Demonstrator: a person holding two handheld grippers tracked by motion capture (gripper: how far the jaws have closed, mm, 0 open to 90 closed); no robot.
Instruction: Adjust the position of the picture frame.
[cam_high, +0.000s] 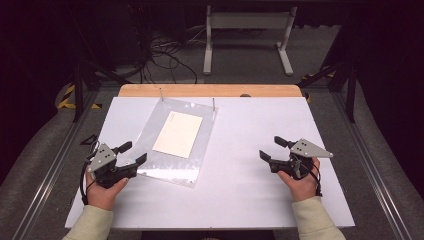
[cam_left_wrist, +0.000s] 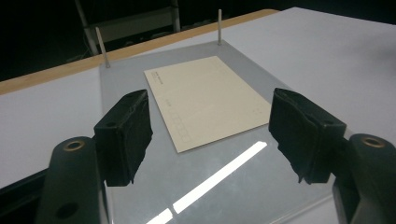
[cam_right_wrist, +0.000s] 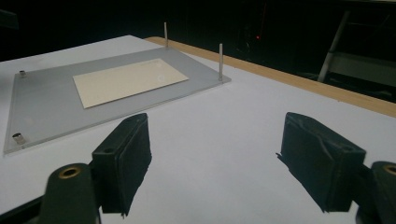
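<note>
The left claw (cam_high: 129, 153) is wide open. Its two black jaws stand far apart and nothing is between them. It sits at the near left corner of the clear plate (cam_high: 155, 165), just at the plate's edge. I cannot tell if a jaw tip touches the plate. In the left gripper view the jaws stand one on each side above the clear plate (cam_left_wrist: 233, 186), with its shiny top showing in the gap.

The right claw (cam_high: 274, 149) is wide open too and holds nothing. It is over the bare white worktop (cam_high: 240, 150), well apart from the plate, and it points toward the plate.

The clear plate lies flat on the worktop, on the left half, near the far wooden edge (cam_high: 210, 90). A cream card (cam_high: 177, 133) lies in the middle of the plate. Two thin metal pins (cam_high: 213, 104) stand up at the plate's far corners. In the right gripper view two short metal studs (cam_right_wrist: 17, 137) sit at the plate's other corners, and the card (cam_right_wrist: 126, 80) lies flat between the pins and the studs.

Each claw is held in a hand (cam_high: 104, 192) with a pale sleeve (cam_high: 90, 225).
</note>
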